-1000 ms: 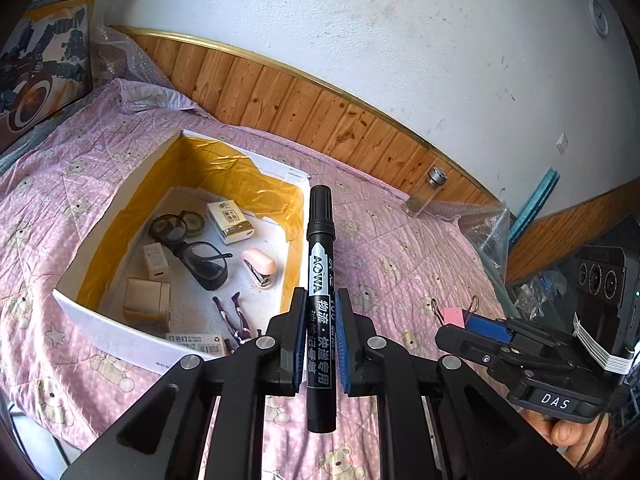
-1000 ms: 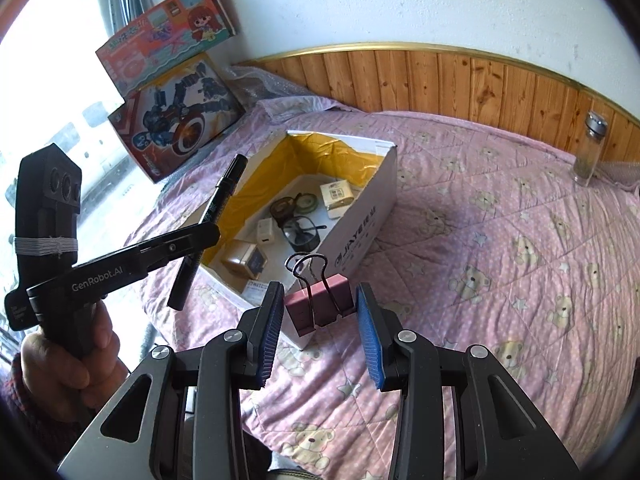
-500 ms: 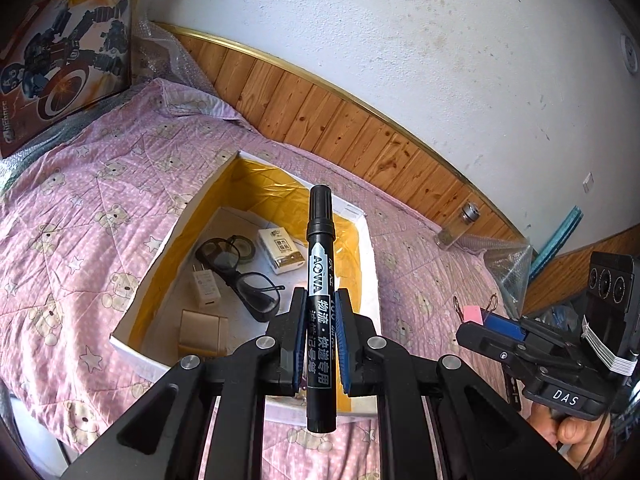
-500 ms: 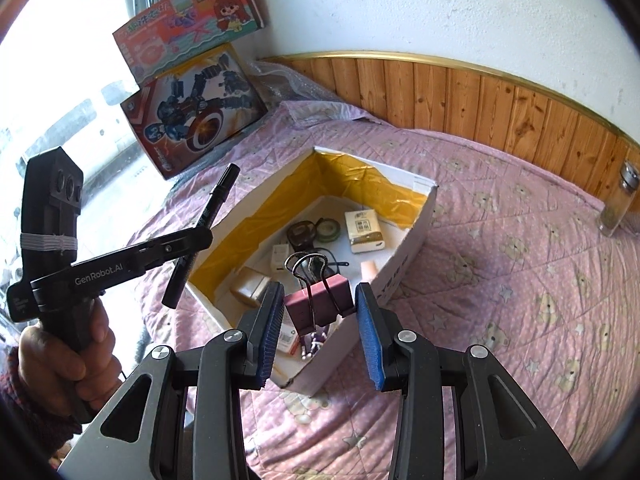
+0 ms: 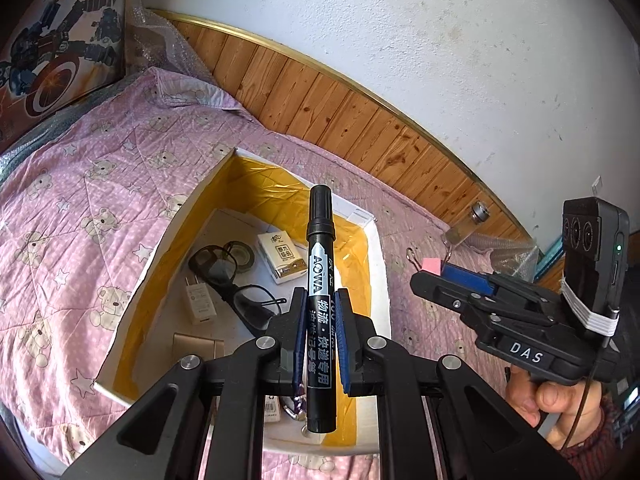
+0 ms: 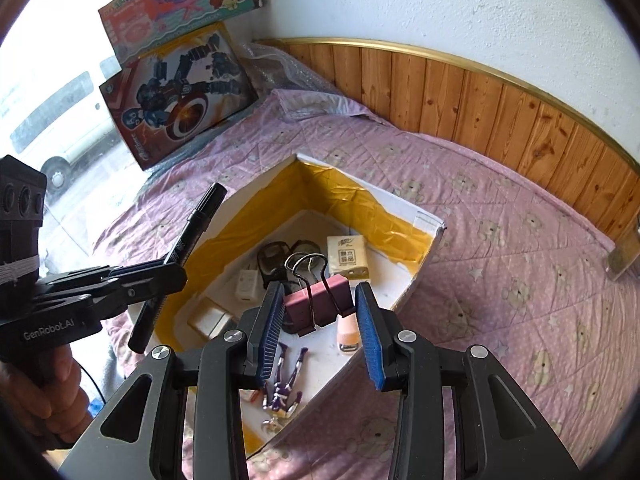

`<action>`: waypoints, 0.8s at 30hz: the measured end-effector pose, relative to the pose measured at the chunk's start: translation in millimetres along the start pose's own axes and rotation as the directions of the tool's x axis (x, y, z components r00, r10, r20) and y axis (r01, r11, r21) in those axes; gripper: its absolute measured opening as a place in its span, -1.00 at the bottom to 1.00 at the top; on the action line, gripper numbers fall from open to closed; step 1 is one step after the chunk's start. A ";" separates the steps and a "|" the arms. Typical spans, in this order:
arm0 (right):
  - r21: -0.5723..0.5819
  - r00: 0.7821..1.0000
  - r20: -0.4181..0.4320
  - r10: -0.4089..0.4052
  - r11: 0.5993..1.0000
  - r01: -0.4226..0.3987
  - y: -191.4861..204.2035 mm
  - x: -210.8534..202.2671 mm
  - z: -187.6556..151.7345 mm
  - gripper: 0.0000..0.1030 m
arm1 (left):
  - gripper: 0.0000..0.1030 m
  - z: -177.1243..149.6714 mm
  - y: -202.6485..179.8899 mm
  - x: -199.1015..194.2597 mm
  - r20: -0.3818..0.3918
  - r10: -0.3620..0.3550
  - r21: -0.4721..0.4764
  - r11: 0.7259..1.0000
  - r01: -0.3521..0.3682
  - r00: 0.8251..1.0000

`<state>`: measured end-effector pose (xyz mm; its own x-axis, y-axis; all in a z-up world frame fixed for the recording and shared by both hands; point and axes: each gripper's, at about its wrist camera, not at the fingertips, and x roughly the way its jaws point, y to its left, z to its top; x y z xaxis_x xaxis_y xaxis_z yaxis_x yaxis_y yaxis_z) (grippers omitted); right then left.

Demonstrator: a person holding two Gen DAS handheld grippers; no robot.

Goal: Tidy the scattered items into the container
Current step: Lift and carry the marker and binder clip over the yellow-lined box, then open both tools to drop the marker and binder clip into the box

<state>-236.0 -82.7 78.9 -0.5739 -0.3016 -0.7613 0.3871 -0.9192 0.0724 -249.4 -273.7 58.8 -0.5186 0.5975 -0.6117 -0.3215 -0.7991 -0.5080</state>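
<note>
My left gripper jaws clamp a slim black cylindrical marker upright. My right gripper jaws pinch a matte maroon binder clip, wire loops at 12 o'clock, over the gold-lined white box.

Toy boxes, glass jar

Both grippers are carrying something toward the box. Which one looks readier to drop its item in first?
Probably the right. Its gripper holds the pink binder clip over the white box. The left gripper clamps the black marker, which looks over the box's near wall, so the edge is slight.
</note>
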 end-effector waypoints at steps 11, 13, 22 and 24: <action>-0.027 0.995 -0.093 -0.049 0.999 0.046 -36.2 60.6 22.9 -0.25 | -0.73 29.0 8.4 62.4 -0.118 -0.005 -0.160 0.987 -0.014 0.993; -0.031 0.993 -0.105 -0.057 0.998 0.054 -41.5 70.0 25.5 -0.25 | -0.72 33.1 11.7 75.5 -0.134 -0.003 -0.197 0.980 -0.024 0.991; -0.069 0.977 -0.174 -0.121 0.991 0.111 -55.5 117.4 30.6 -0.21 | -0.59 40.0 37.0 147.7 -0.235 0.041 -0.327 0.938 -0.119 0.971; -0.085 0.977 -0.163 -0.137 0.989 0.125 -54.6 118.5 29.4 -0.16 | -0.25 35.4 49.0 171.0 -0.299 0.016 -0.363 0.923 -0.130 0.954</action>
<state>-346.3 -75.7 3.7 -0.4961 -0.1271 -0.8589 0.3726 -0.9247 -0.0783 -381.9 -213.0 -49.2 -0.2627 0.5770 -0.7733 0.0584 -0.7905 -0.6097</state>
